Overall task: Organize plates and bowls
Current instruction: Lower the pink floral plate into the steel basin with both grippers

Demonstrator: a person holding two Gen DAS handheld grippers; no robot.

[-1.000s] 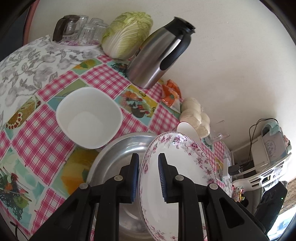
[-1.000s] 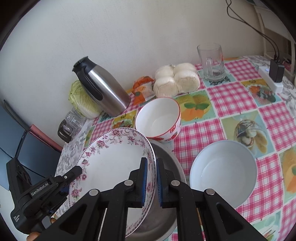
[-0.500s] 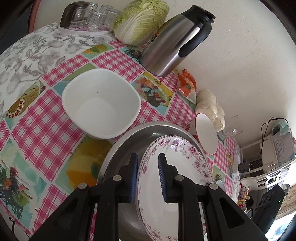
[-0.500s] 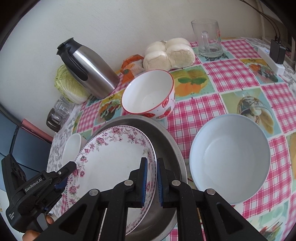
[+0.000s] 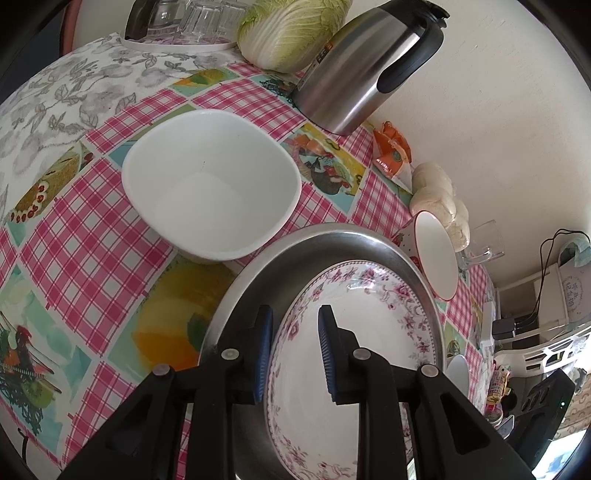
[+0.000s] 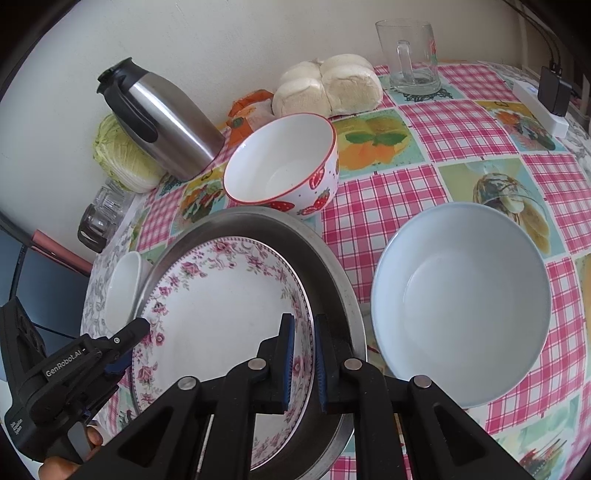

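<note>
A floral-rimmed plate lies inside a steel pan; it also shows in the left wrist view in the pan. My left gripper straddles the plate's rim with a visible gap. My right gripper straddles the opposite rim, jaws slightly apart. A square white bowl, a strawberry bowl and a pale blue bowl stand around the pan.
A steel thermos, cabbage, buns, a glass mug, an orange packet and upturned glasses stand along the wall. A power strip lies at the table's right edge.
Both grippers lowered the plate from tilted above the pan until it rests inside it. The jaws have eased apart a little on the rim.
</note>
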